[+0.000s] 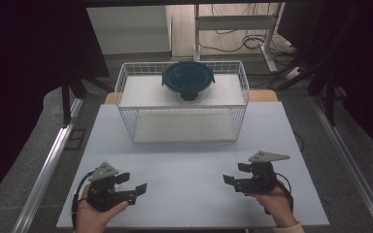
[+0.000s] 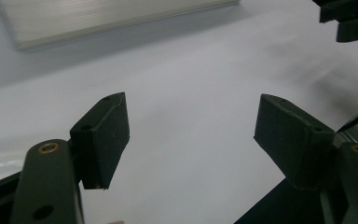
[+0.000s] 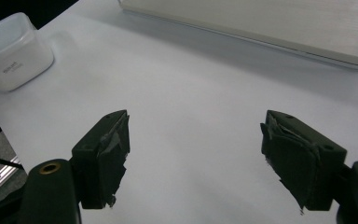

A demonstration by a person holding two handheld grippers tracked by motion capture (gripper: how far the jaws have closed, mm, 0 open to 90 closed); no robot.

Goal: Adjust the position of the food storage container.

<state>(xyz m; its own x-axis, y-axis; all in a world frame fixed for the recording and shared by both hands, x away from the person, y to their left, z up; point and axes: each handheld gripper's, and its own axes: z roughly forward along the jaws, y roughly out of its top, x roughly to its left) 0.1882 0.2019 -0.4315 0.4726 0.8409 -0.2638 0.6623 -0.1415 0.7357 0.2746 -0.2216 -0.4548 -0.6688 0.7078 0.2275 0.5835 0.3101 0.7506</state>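
High view: white table [image 1: 194, 165] on grey floor, dark room beyond. A wire basket [image 1: 182, 102] stands at the far edge, bearing a round dark-lidded container [image 1: 188, 80]. Left gripper [image 1: 135, 183] and right gripper [image 1: 232, 174] rest well apart near the front edge, jaws wide, holding nothing. Right gripper view: a white tub [image 3: 14, 51], cut off by the frame.

Black tongs [image 1: 132, 182], white table [image 1: 189, 170]

open table [image 1: 184, 170], wire rack [image 1: 182, 104] blocking beyond
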